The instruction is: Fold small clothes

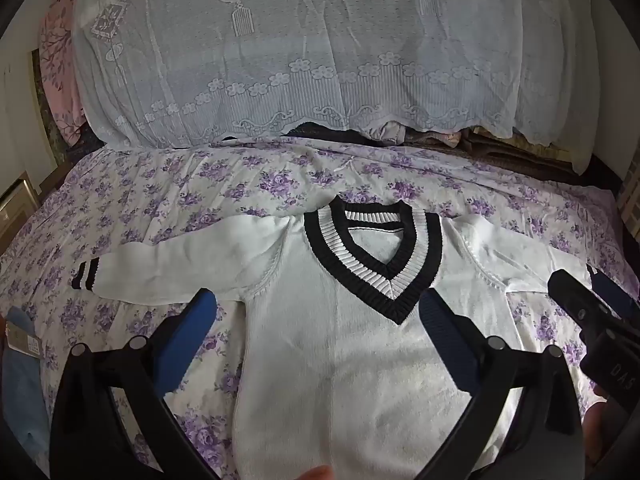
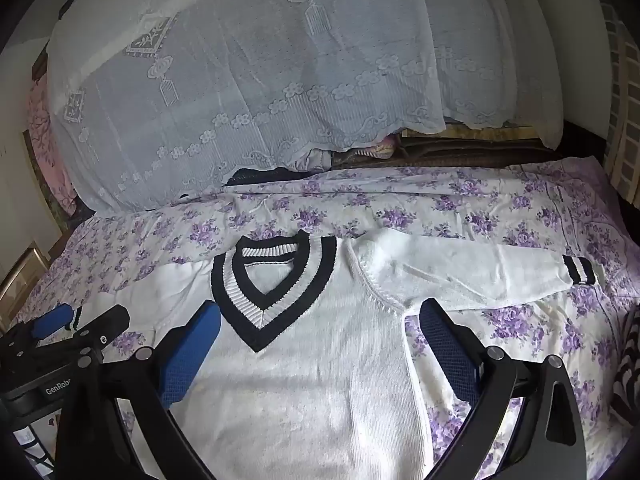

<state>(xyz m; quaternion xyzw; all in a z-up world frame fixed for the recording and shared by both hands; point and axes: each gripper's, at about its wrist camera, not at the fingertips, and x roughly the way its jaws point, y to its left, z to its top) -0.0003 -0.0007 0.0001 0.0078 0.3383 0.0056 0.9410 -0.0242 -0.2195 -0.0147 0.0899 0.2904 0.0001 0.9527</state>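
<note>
A small white knit sweater [image 1: 340, 340] with a black-and-white V-neck collar [image 1: 372, 252] lies flat, front up, on the floral bedsheet, both sleeves spread sideways. Its left sleeve cuff [image 1: 86, 276] is striped black and white; the right sleeve cuff [image 2: 578, 270] shows in the right wrist view. My left gripper [image 1: 318, 304] is open and empty, hovering over the chest of the sweater [image 2: 304, 380]. My right gripper [image 2: 320, 312] is open and empty above the sweater's right side; it also shows in the left wrist view [image 1: 588, 300] by the right sleeve.
The bedsheet [image 1: 168, 188] is white with purple flowers. A tall pile covered by a white lace cloth [image 1: 300, 52] stands behind the sweater. A light blue garment [image 1: 20, 380] lies at the left edge. A black-and-white patterned item [image 2: 628, 372] lies at the right edge.
</note>
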